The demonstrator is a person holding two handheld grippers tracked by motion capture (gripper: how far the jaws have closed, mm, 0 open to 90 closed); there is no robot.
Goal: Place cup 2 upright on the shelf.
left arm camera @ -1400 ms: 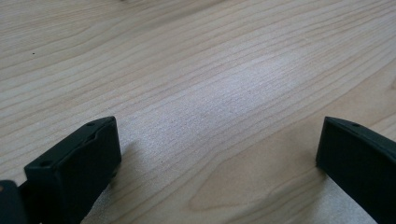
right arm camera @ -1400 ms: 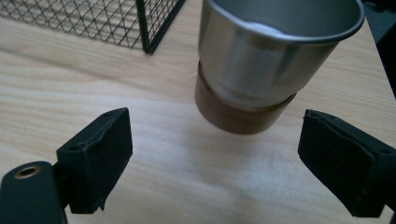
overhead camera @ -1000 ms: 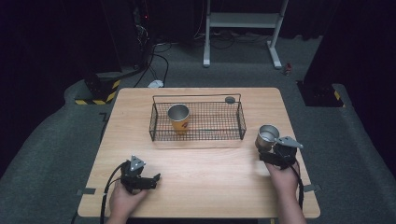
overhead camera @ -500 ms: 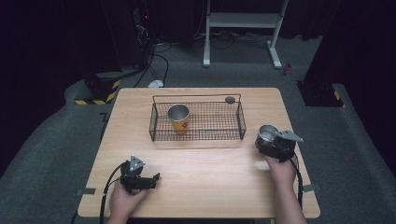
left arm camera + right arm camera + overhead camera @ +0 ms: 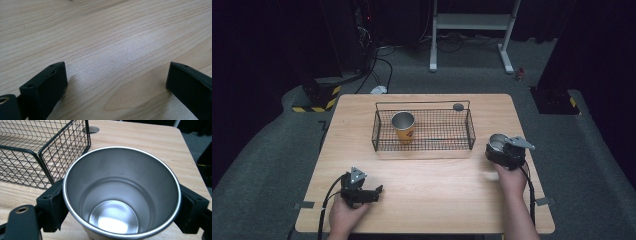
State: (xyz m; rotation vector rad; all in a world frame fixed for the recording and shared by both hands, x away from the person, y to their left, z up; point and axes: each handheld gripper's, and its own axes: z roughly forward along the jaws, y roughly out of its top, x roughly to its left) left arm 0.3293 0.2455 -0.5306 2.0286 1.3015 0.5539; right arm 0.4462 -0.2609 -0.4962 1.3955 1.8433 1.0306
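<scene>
Right gripper (image 5: 120, 205): jaws clamped on the sides of a steel cup (image 5: 122, 195), one pad each side just below the rim, cup upright, mouth up, empty inside. In the high view the same right gripper (image 5: 504, 150) sits at the right side of the table (image 5: 437, 200), the cup (image 5: 497, 142) held in its jaws just off the right end of the basket (image 5: 422, 131), close but not touching it; whether the cup base is on the wood or just above it I cannot tell. The right hand (image 5: 510, 177) comes in behind the gripper, cable trailing back along the forearm. Left gripper (image 5: 377, 189) lies low near the front left of the table in the left hand (image 5: 347, 212), pointing right. Its own view shows the left gripper (image 5: 115, 82) with jaws apart and bare wood between them, nothing held; the jaws have just been closing somewhat but a clear gap remains. Basket is black wire, rectangular, centred at the back half of the table. Inside it, at its left end, stands a second cup (image 5: 403, 125), orange-sided with a metal interior, upright. A small dark round inset (image 5: 458, 106) sits in the tabletop just behind the basket's right rear corner.
</scene>
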